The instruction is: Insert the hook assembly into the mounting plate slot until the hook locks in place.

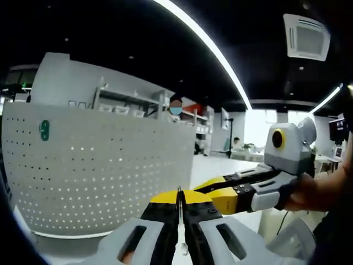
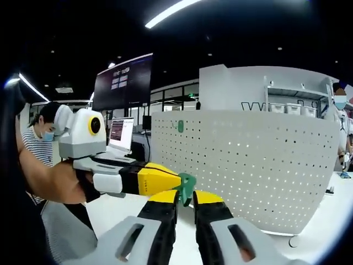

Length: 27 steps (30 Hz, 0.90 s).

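Note:
A small green hook [image 2: 187, 187] sits between the yellow fingertips of my right gripper [image 2: 186, 200], whose jaws stand a narrow gap apart, closed on it. My left gripper [image 2: 165, 180] reaches in from the left, and its tip touches the hook. In the left gripper view my left gripper [image 1: 179, 194] has its jaws pressed together, and my right gripper [image 1: 218, 190] meets its tip from the right. Whether the left jaws pinch part of the hook is hidden. The white perforated mounting plate [image 1: 94, 165] [image 2: 248, 165] stands upright behind, with a green piece [image 1: 44, 130] [image 2: 180, 126] on it.
The plate stands on a white table [image 2: 325, 226]. White shelves [image 1: 132, 102] rise behind it. A dark screen [image 2: 124, 80] and a laptop [image 2: 120, 132] sit at the left, with a seated person [image 2: 41, 138] beside them. Another person [image 1: 176, 106] stands beyond the plate.

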Available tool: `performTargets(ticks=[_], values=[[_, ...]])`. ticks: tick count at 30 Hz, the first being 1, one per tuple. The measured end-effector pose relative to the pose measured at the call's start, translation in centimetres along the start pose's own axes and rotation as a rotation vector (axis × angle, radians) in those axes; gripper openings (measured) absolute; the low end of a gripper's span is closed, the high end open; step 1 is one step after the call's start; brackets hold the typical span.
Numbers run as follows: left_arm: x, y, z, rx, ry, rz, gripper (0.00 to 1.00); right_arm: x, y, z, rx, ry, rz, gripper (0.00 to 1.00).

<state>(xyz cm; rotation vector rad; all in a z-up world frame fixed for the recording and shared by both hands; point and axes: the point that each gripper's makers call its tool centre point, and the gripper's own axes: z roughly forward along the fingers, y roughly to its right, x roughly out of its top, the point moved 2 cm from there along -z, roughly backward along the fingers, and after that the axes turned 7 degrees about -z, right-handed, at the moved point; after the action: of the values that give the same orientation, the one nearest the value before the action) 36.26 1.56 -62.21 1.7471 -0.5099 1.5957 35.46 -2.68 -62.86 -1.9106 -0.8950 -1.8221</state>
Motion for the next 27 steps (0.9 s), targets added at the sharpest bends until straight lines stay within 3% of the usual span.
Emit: performTargets(ticks=[27], values=[[0.0,1.1,-0.2,-0.025,-0.003,-0.018,0.02,0.2,-0.1,-0.2,-0.005,0.013,0.009,0.02]])
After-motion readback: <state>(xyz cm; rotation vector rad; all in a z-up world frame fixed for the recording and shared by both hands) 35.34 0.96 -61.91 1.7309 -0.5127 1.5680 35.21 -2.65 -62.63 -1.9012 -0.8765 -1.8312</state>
